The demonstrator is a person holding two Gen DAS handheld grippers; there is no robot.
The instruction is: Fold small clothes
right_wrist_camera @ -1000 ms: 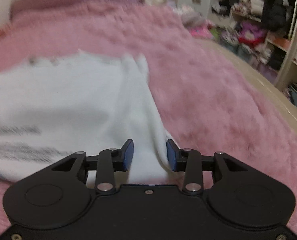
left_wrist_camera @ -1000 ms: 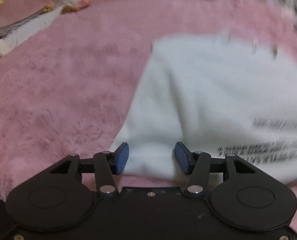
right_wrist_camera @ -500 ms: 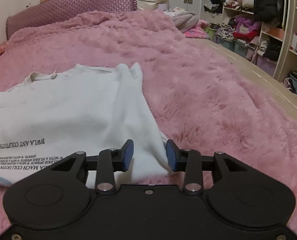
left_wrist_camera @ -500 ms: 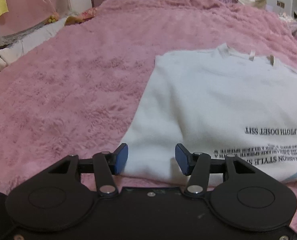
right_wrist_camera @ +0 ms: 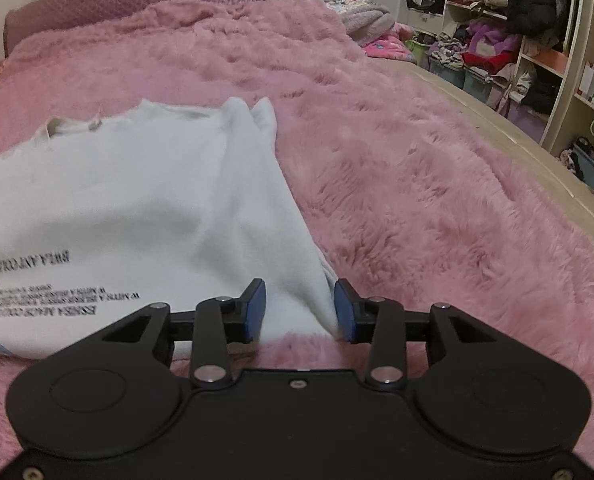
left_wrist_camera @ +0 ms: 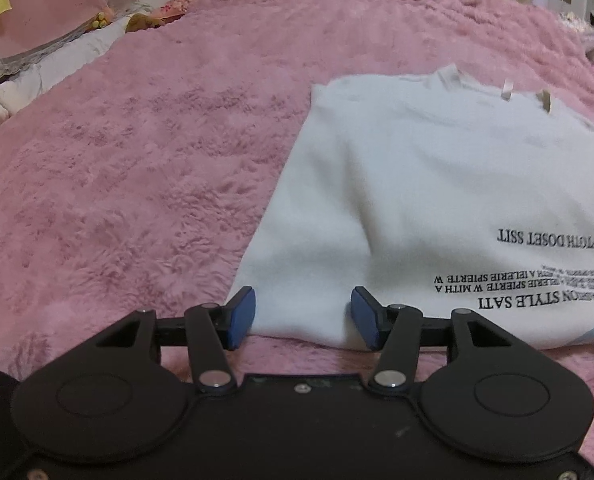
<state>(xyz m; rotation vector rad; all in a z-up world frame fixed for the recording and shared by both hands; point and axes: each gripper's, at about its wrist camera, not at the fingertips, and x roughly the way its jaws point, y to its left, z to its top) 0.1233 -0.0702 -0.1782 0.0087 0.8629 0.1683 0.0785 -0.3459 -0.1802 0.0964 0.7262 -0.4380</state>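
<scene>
A: Garment, item one: white top, on the pink fluffy bed cover, near edge towards both grippers. Risks from here?

B: Left gripper has its fingers apart, straddling the near left corner of the cloth without pinching it. Right gripper, fingers likewise apart, sits at the near right corner, where the right blue pad appears to touch the hem. If either closes shallow, I judge it may catch only the top layer, and the fold would come up lopsided. Long pile could also be nipped along with the fabric.

A: Condition of item?

B: Soft, thick-looking knit, already doubled: side edges turned in, neckline with small tags at the far end. Black printed lettering reads upside down from here; a pale blue band shows at the near hem. Right side edge bunches into ridges in the right wrist view, so it may shift when lifted.
</scene>
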